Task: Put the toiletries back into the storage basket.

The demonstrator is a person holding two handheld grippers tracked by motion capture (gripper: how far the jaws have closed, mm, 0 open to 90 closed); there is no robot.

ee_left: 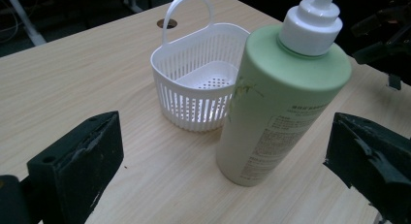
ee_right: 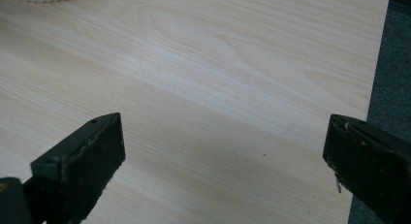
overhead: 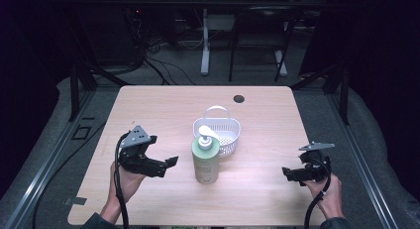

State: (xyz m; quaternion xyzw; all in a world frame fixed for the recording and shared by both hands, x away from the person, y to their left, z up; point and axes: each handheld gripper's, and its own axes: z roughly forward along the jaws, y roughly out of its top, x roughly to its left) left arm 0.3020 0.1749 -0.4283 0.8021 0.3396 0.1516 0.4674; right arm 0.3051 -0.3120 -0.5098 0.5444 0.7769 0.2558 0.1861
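Green bottle (overhead: 205, 159) with white pump top (overhead: 207, 135), upright on the table (overhead: 148, 105), near the middle. White basket (overhead: 221, 132) with a loop handle just behind the bottle, maybe touching, hard to tell. Small dark round hole (overhead: 238, 98) in the table farther back.

Left hand-held gripper (overhead: 161, 164) held above the table, left of the bottle, near but apart from it. Jaws spread wide, nothing between them. Pointed toward the bottle (ee_left: 276, 103) and basket (ee_left: 198, 83) in the left gripper view.

Right hand-held gripper (overhead: 292, 175) far off to the right of the bottle, near the table edge. Jaws spread wide too, grasping nothing. Bare wood of the table (ee_right: 203, 88) under it in the right gripper view.
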